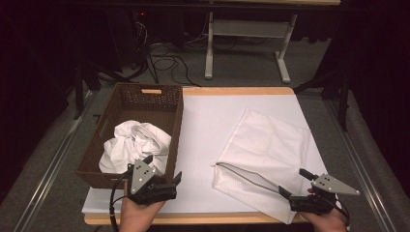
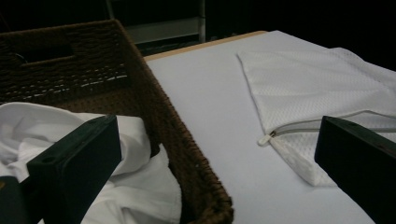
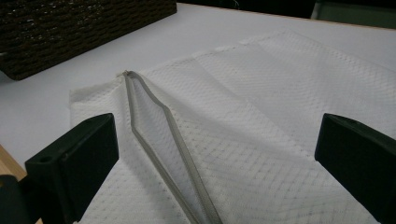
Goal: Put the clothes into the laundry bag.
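Observation:
A brown wicker basket (image 1: 126,104) stands on the left of the table and holds a crumpled white cloth (image 1: 135,142). On the right lies a white mesh bag (image 1: 270,145), flat, its grey zipper (image 1: 246,175) partly undone along the near edge. My left gripper (image 1: 163,167) is open at the basket's near right corner, jaws wide with nothing between them. In the left gripper view the cloth (image 2: 140,186) and basket rim (image 2: 187,154) lie under it. My right gripper (image 1: 293,182) is open over the bag's near end. The zipper (image 3: 154,130) gapes between its jaws, untouched.
A white sheet (image 1: 208,135) covers the wooden table; a bare stretch of it separates basket and bag. The table's front edge (image 1: 203,218) runs just ahead of both hands. Behind the table, cables (image 1: 164,63) and a white desk frame (image 1: 246,48) sit on the floor.

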`<state>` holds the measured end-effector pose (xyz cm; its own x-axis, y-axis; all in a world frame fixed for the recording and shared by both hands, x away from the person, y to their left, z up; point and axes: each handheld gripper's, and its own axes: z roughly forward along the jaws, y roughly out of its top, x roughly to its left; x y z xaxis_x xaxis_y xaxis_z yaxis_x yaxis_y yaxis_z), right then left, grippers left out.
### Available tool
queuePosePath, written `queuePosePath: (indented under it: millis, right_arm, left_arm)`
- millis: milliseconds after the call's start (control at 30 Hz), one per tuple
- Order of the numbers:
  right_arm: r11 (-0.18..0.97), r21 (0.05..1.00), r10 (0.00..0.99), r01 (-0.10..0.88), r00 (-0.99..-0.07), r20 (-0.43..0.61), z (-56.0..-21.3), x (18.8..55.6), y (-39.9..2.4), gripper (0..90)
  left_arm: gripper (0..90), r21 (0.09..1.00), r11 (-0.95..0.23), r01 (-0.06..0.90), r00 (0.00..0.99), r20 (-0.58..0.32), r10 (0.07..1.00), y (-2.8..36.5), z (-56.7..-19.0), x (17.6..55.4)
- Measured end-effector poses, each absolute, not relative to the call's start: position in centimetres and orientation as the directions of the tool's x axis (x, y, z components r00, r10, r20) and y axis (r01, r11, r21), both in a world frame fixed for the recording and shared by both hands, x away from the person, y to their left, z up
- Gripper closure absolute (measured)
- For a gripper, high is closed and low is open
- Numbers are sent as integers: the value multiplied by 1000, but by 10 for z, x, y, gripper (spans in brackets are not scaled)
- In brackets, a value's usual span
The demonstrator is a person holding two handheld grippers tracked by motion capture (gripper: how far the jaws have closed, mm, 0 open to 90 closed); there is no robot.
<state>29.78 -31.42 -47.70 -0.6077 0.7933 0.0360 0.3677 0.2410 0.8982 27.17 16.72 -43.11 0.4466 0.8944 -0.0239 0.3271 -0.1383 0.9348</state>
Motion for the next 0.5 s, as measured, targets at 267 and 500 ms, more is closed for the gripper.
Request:
queuePosePath:
  millis: [267,500]
  right_arm:
    - [248,891,803,381,-596,31,-479,299,-315,6]
    - [244,893,806,379,-591,31,-479,299,-316,6]
  left_arm:
    - [22,939,-92,332,388,-47,920,198,-432,272]
    - [28,940,-68,334,350,-56,935,218,-433,271]
